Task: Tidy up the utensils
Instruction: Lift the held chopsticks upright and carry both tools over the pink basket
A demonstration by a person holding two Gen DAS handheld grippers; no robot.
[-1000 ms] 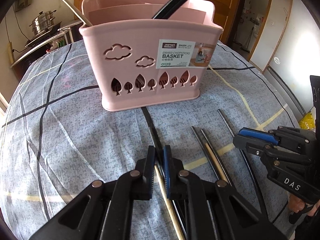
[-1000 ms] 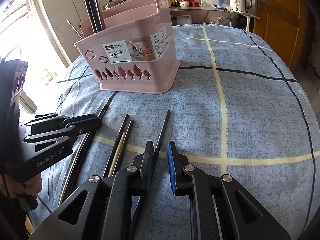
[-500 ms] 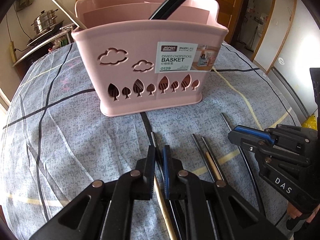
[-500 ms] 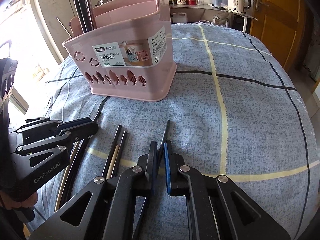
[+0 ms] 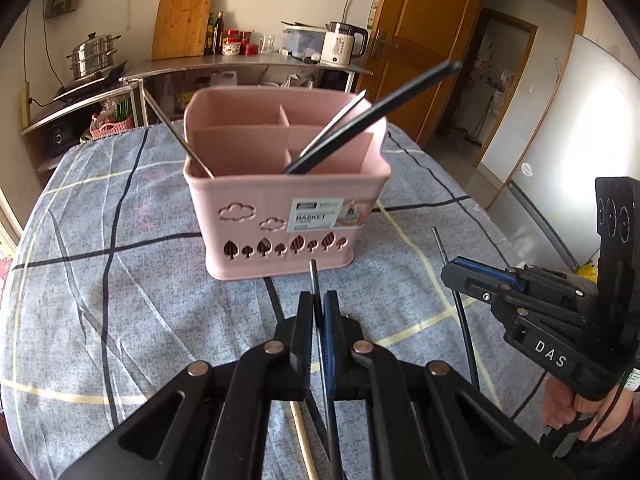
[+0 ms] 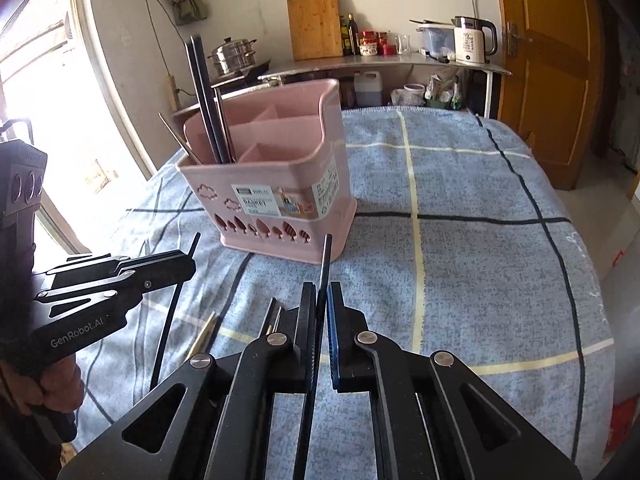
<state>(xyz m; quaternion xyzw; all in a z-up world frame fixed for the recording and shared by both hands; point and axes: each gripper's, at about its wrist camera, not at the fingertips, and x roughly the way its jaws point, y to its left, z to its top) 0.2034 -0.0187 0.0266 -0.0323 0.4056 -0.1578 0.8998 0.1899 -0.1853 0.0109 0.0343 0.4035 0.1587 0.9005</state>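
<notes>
Kitchen room: wooden door [image 6: 556,80], steel counter [image 5: 248,66] along the wall carrying a cutting board [image 5: 182,22], steamer pot [image 5: 93,60] and white kettle [image 5: 342,44]. Round table under a blue-grey checked cloth [image 6: 480,264], open and bare to the right of the basket, its edge falling away on that side. Pink divided basket [image 5: 256,216], label reading "BASKET", stands mid-table with dark chopsticks [image 5: 360,124] leaning inside. Loose chopsticks [image 6: 204,332] lie near the front edge. Left gripper [image 5: 318,320], marked "GenRobot.AI", clamps one dark chopstick [image 5: 314,280]; right gripper [image 6: 321,308], marked "DAS", clamps another dark chopstick [image 6: 326,256].
</notes>
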